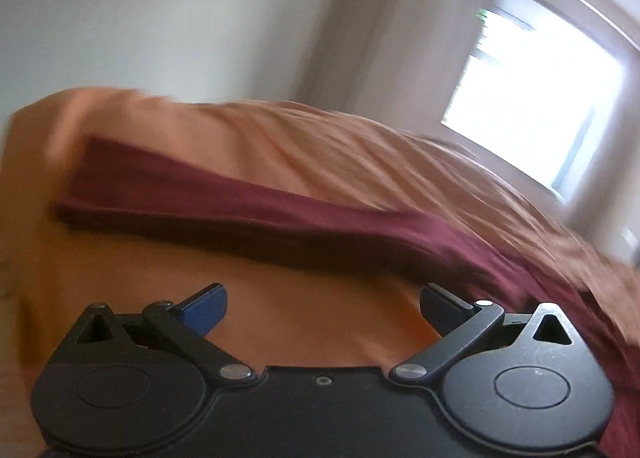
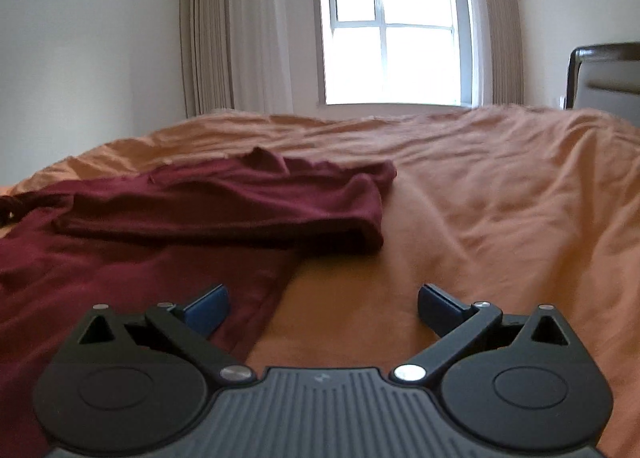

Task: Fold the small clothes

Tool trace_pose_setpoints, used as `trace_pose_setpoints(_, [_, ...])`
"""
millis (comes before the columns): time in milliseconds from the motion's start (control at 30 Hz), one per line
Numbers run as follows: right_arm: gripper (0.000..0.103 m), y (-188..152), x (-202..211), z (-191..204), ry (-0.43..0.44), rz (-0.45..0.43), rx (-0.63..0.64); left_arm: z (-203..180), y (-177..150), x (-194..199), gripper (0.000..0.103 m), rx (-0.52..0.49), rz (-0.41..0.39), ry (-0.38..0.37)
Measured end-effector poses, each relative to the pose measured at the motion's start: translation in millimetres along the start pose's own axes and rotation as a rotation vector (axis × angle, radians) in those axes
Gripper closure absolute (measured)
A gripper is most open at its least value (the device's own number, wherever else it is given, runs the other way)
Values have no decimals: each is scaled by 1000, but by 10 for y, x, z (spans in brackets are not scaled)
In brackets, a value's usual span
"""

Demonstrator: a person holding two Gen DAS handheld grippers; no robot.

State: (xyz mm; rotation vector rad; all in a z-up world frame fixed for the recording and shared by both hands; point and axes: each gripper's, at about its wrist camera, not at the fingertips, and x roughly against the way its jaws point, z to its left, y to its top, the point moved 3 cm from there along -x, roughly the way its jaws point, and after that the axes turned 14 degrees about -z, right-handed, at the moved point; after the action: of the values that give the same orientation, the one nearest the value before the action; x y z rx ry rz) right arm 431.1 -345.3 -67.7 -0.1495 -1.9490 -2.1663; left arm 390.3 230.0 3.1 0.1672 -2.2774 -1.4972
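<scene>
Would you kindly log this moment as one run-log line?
left gripper: open, empty | right gripper: open, empty | maroon garment: partly folded on orange bedsheet

Left hand-held gripper (image 1: 322,308): fingers spread wide, nothing between the blue pads (image 1: 206,308); its view is tilted and motion-blurred. Right hand-held gripper (image 2: 323,308): held level, fingers likewise spread wide apart, pads (image 2: 208,308) bare, gripping nothing.
</scene>
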Motion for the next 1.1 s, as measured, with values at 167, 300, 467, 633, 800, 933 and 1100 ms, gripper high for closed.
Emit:
trace_pose_setpoints(167, [0, -43, 9, 22, -1, -4, 16, 581, 193, -119, 1, 219, -73, 105])
trace_pose_setpoints(300, [0, -56, 15, 26, -4, -7, 26, 694, 329, -252, 7, 278, -120, 172])
trace_pose_setpoints(467, [0, -52, 4, 39, -8, -8, 36, 721, 425, -377, 55, 257, -143, 348])
trace_pose_setpoints(633, [0, -52, 7, 36, -7, -9, 36, 817, 424, -315, 87, 272, -172, 407])
trace_pose_setpoints(800, [0, -51, 10, 34, -3, -12, 29, 620, 668, -328, 95, 187, -259, 326])
trace_pose_setpoints(933, [0, -53, 16, 27, 2, -18, 21, 207, 1041, -342, 96, 122, -343, 208])
trace_pose_setpoints(1100, [0, -57, 27, -11, 18, -29, -2, -553, 1549, -260, 96, 22, -454, 21])
